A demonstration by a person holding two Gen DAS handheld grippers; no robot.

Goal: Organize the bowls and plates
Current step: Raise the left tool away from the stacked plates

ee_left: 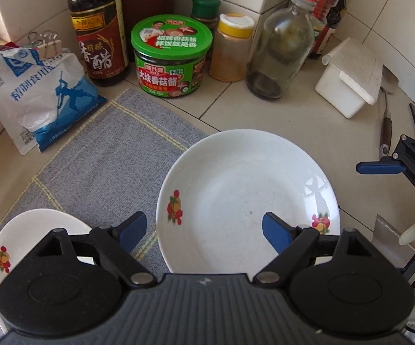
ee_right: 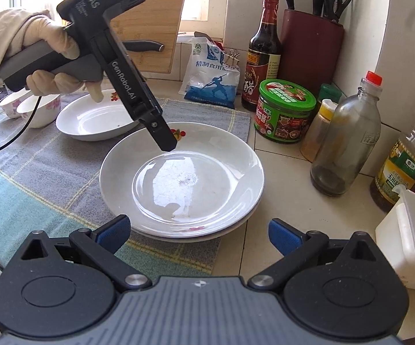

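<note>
Two white plates with fruit prints lie stacked, the top plate (ee_left: 236, 178) (ee_right: 207, 155) on a lower plate (ee_right: 237, 225), half on a grey-blue mat (ee_left: 98, 161) (ee_right: 49, 172). My left gripper (ee_left: 204, 230) (ee_right: 165, 142), held by a gloved hand (ee_right: 46, 43), hangs open just above the top plate's far-left rim, with nothing held. Open too, my right gripper (ee_right: 199, 228) (ee_left: 400, 194) stands at the stack's near edge, apart from it. A third white plate (ee_left: 34, 230) (ee_right: 92, 120) sits alone on the mat. Small flowered bowls (ee_right: 39, 109) stand beyond it.
Along the tiled wall stand a salt bag (ee_left: 34, 92), a vinegar bottle (ee_left: 98, 28), a green jar (ee_left: 170, 54), a yellow-capped spice jar (ee_left: 230, 49), a glass bottle (ee_left: 282, 49) and a white lidded box (ee_left: 348, 77). An oil bottle (ee_right: 406, 166), a knife block (ee_right: 311, 49) and a cutting board (ee_right: 150, 26) show in the right wrist view.
</note>
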